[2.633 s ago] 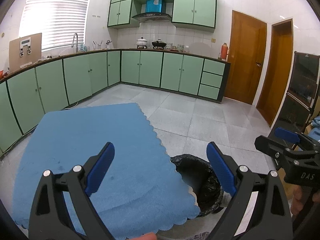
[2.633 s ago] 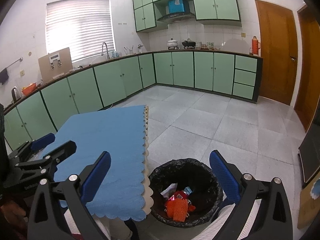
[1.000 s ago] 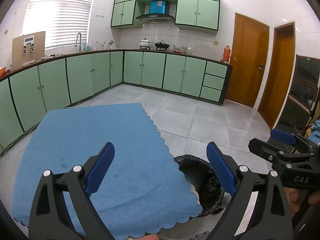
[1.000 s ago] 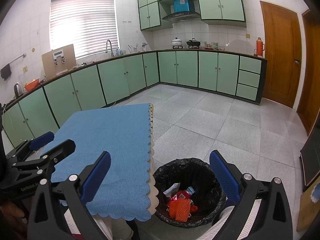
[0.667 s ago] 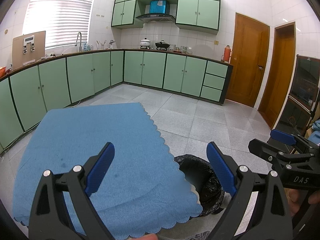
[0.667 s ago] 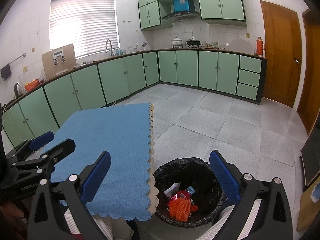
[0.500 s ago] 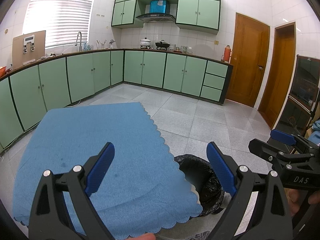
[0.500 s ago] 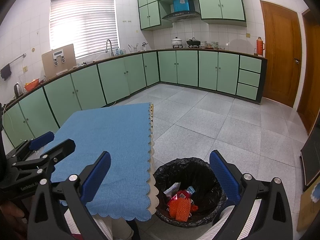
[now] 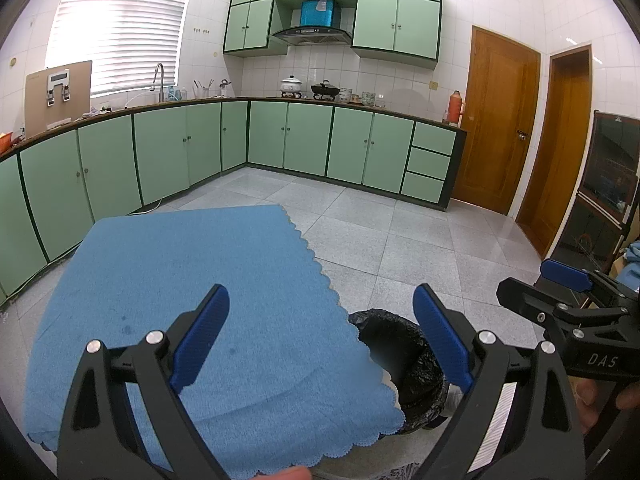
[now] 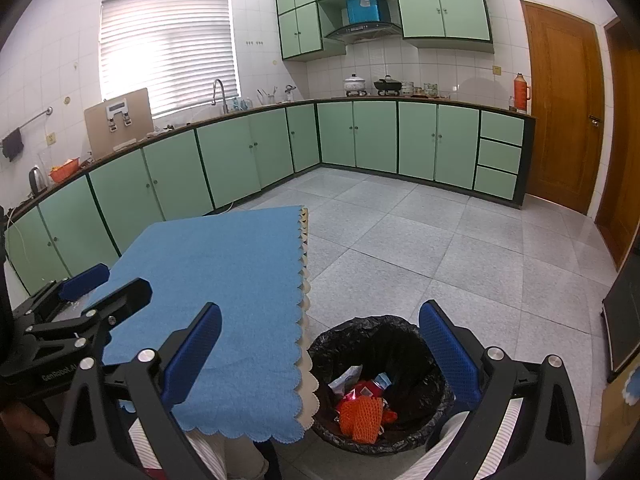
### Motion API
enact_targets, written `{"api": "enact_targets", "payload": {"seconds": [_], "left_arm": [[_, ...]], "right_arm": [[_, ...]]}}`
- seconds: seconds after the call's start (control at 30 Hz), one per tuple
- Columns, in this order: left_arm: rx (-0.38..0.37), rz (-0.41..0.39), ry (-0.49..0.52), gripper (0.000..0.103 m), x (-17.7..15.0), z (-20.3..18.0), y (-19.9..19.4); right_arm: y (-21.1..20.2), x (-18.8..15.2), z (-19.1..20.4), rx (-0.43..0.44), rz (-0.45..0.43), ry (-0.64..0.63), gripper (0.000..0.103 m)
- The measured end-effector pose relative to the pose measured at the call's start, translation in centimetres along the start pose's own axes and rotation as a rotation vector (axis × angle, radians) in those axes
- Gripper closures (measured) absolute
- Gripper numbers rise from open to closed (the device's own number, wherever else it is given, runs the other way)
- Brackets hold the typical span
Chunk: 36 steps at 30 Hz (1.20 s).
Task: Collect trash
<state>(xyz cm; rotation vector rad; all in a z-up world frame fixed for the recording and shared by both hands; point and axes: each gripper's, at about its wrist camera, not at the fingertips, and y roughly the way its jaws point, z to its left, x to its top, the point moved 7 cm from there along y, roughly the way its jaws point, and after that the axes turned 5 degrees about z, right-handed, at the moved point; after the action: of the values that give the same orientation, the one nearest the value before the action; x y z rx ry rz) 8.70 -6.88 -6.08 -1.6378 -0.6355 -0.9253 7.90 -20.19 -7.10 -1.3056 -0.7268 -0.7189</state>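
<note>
Both cameras sit high, looking forward and slightly down along open fingers toward the kitchen's far corner. The left view hangs over the blue cloth (image 9: 192,280), bin (image 9: 404,356) ahead-right of its claw. The right view looks down into the bin (image 10: 380,380), cloth (image 10: 224,280) ahead-left. Each catches the other claw at its edge.

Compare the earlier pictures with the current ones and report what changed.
Both cameras tipped up slightly after the earliest pictures, so the scene sits a little lower in view; since then, nothing. Nothing was gripped or released. The left gripper and right gripper stay open and empty, the blue cloth stays bare, and the trash bin keeps the same orange netting and wrappers.
</note>
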Motion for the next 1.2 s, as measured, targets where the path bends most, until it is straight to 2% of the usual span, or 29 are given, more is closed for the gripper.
{"api": "enact_targets", "payload": {"seconds": [1.2], "left_arm": [[-0.001,0.036,-0.021,0.013,-0.8,0.0,1.3]], "right_arm": [[0.9,0.0,-0.7,0.0,0.021,0.01,0.006]]}}
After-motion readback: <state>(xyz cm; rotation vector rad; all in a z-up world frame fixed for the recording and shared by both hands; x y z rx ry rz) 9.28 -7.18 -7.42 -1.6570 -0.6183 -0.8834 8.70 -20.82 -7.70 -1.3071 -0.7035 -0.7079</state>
